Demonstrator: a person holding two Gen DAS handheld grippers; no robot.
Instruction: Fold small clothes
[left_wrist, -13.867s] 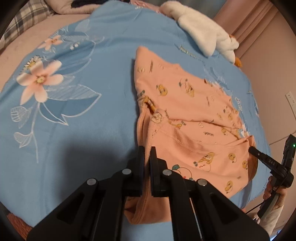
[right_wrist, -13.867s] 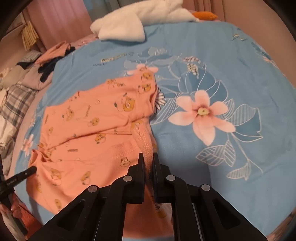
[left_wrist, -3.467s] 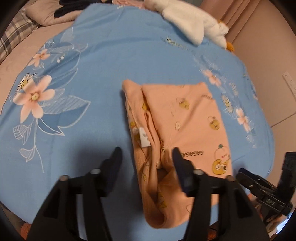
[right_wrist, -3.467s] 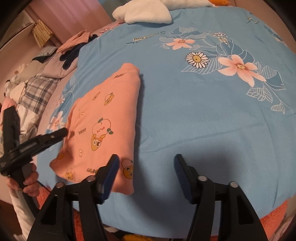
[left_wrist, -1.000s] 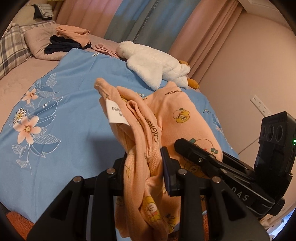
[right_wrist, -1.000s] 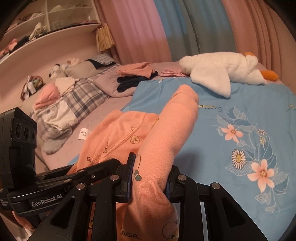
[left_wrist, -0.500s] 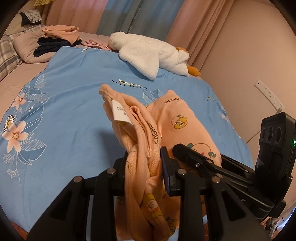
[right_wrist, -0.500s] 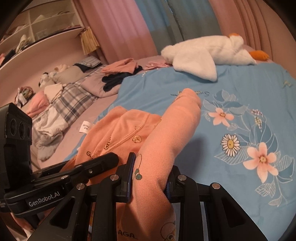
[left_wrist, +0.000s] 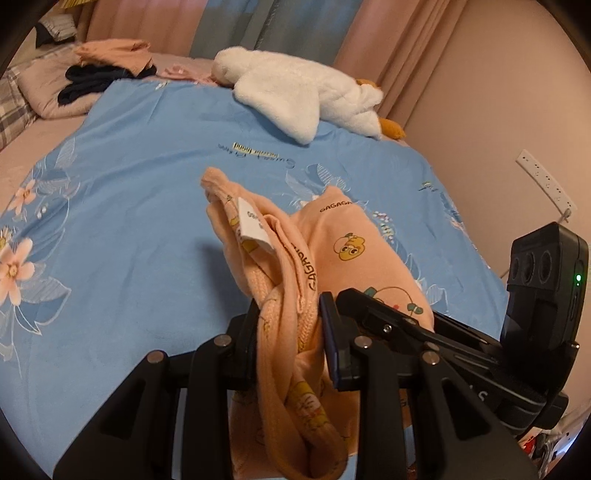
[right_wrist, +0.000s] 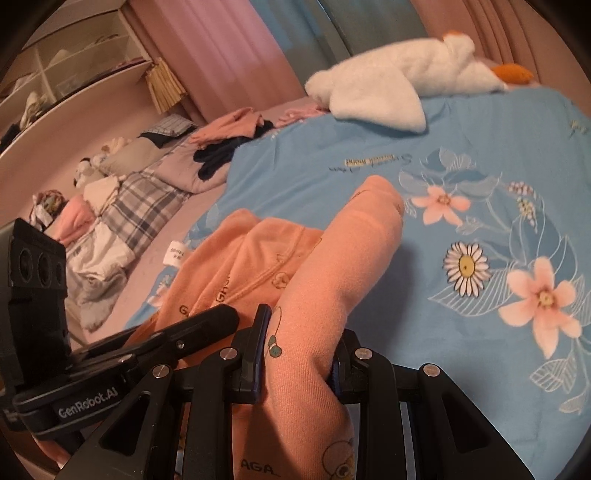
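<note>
left gripper (left_wrist: 290, 325): closed on a bunched, ribbed edge of the orange garment (left_wrist: 343, 254); fabric fills the narrow gap between the two black fingers and hangs down in front of them.
right gripper (right_wrist: 301, 350): clamped on a thick rolled fold of the same orange garment (right_wrist: 332, 280); cloth bulges out between the fingers, both above and below them.
gripper spacing: side by side, close together; the right gripper (left_wrist: 424, 332) seen just right of the left one in the left wrist view, the left gripper (right_wrist: 192, 325) just left of the right one in the right wrist view.
garment position: held up off the bed at its near end by both grippers, far end drooping toward the blue floral sheet (left_wrist: 129, 206); whether the far tip touches the sheet cannot be told.
garment detail: orange knit with small yellow cartoon prints and "gagaga" lettering; white care label (left_wrist: 253, 225) sticking up from the folded layers on the left side.
sheet: blue, printed with pink and white flowers (right_wrist: 539, 299) and a line of script.
far end of bed: white plush goose (left_wrist: 303, 96) with an orange beak, lying across the sheet's top edge.
left of the sheet: pile of orange and dark clothes (right_wrist: 229, 136) on a pillow, plaid bedding (right_wrist: 144, 199) beside it.
background: pink curtains (right_wrist: 229, 48), wall shelf (right_wrist: 66, 66), power strip (left_wrist: 546, 182) on the right wall.
</note>
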